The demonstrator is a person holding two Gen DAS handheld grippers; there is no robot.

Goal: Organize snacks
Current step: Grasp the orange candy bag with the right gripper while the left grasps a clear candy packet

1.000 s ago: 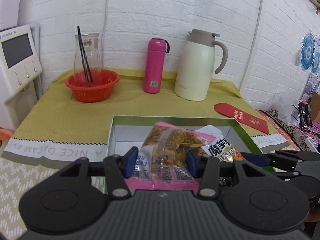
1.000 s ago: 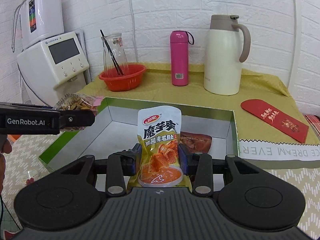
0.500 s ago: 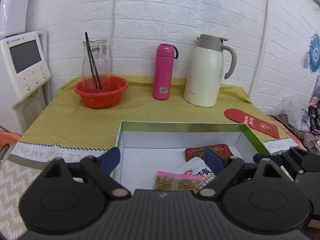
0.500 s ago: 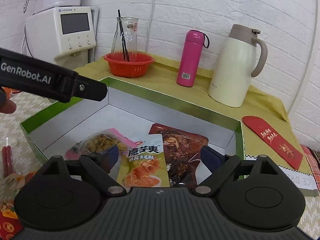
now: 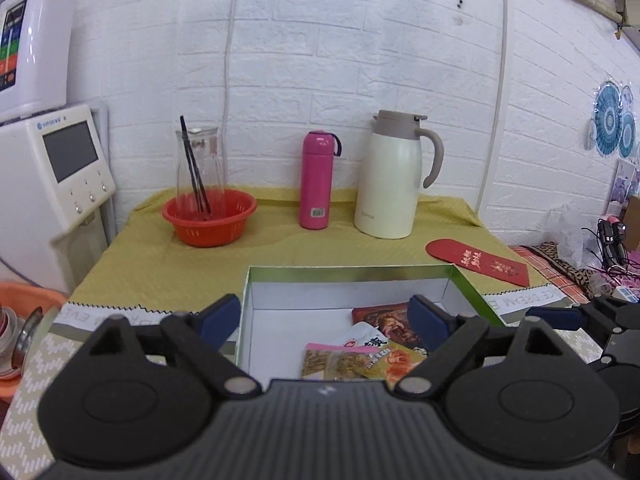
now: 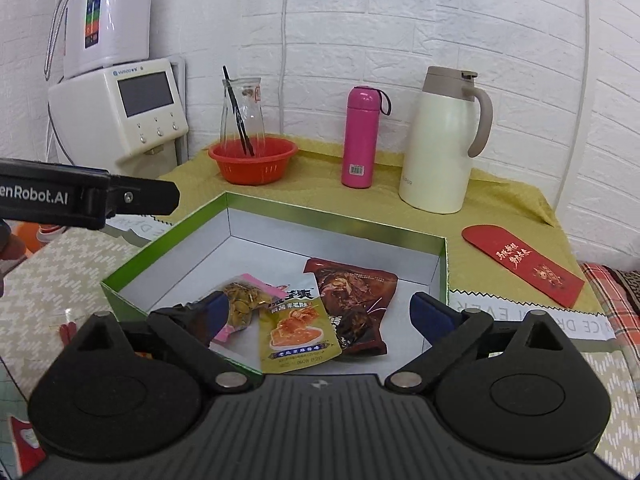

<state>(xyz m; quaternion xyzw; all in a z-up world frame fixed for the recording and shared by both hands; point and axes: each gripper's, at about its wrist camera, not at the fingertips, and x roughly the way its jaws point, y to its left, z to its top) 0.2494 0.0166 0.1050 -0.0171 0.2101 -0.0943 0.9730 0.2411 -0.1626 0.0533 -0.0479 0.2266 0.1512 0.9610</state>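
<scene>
A green-rimmed white box (image 6: pixel 336 222) (image 5: pixel 352 270) holds three snack packets. In the right wrist view a pink-edged packet of yellow snacks (image 6: pixel 244 304) lies left, a yellow-green packet (image 6: pixel 294 326) in the middle, and a dark brown packet (image 6: pixel 354 304) right. The left wrist view shows the same pink-edged packet (image 5: pixel 332 362), yellow-green packet (image 5: pixel 384 354) and brown packet (image 5: pixel 384 318) low in the box. My left gripper (image 5: pixel 324 318) is open and empty above the box's near side. My right gripper (image 6: pixel 320 312) is open and empty over the packets. The left gripper's finger (image 6: pixel 132 198) reaches in from the left.
At the back of the yellow-clothed table stand an orange basket (image 5: pixel 210 218) with a glass jar, a pink flask (image 5: pixel 318 186) and a cream jug (image 5: pixel 394 174). A red envelope (image 5: pixel 478 260) lies right of the box. A white appliance (image 5: pixel 52 172) stands left. Small red packets (image 6: pixel 22 436) lie near the left.
Both grippers opened and let go of their packets, which now lie in the box. Both then drew back and rose, so the box sits lower in each view.
</scene>
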